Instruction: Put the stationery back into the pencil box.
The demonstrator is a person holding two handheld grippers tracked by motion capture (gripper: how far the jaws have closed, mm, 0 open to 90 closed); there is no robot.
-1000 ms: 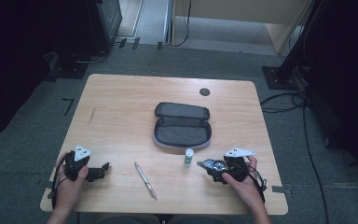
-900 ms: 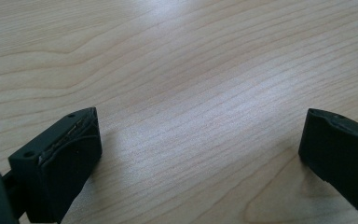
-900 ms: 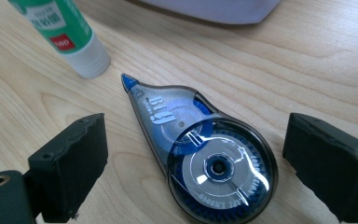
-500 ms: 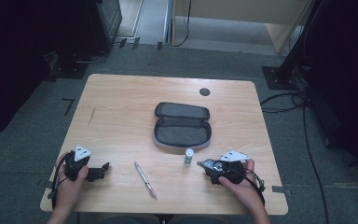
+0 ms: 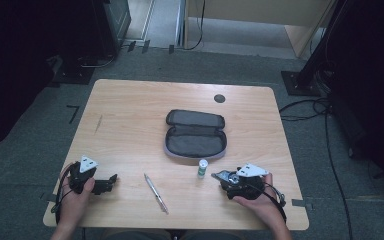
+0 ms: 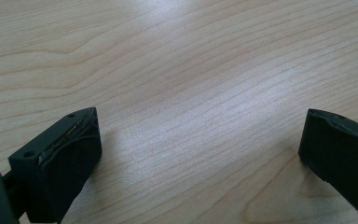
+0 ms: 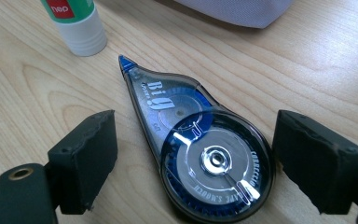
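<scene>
- Now the correction tape roller (image 7: 200,154) lies flat on the wooden table (image 5: 130,105), between the jaws of the right gripper (image 7: 193,163); those jaws have just been closing in on it, yet a gap shows on each side and neither pad presses on its shell; its blue tip points toward the glue stick (image 7: 74,23)
- Seen from above, the right gripper (image 5: 220,176) sits in the person's right hand (image 5: 260,200), just off the near right corner of the open pencil case (image 5: 196,134); the glue stick (image 5: 202,168) stands upright, just in front of the pencil case's near edge and close beside the gripper's tips
- Left of the glue stick, a pen (image 5: 156,193) lies aslant on the bare wood, well in front of the pencil case
- Far to the left of the pencil case, the left gripper (image 5: 111,181) rests low over the table in the left hand (image 5: 75,197); its jaws stand spread wide with bare wood (image 6: 191,93) between them
</scene>
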